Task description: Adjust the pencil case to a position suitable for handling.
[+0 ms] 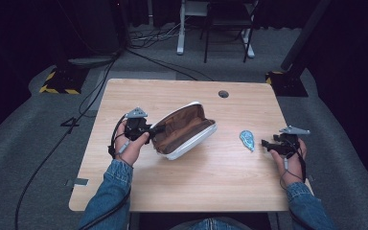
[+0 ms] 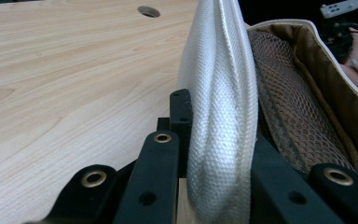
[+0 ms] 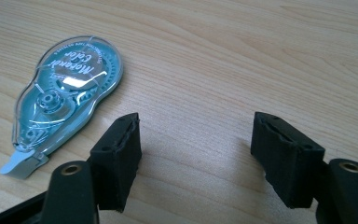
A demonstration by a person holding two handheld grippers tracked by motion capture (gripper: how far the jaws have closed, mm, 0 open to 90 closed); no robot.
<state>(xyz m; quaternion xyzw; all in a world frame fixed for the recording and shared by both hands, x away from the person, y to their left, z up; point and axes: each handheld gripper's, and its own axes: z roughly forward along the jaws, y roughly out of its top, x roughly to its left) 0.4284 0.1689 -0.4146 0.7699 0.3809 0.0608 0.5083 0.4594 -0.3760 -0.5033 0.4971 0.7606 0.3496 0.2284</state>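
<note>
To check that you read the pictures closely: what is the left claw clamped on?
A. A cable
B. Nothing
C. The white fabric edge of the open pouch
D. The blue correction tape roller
C: in the left gripper view the left claw pinches the white woven edge of the pouch; the tape roller lies apart on the table.

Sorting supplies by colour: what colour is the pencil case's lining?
Brown, with a brown mesh pocket; the pencil case itself is white outside. Shows best in the left gripper view.
</note>
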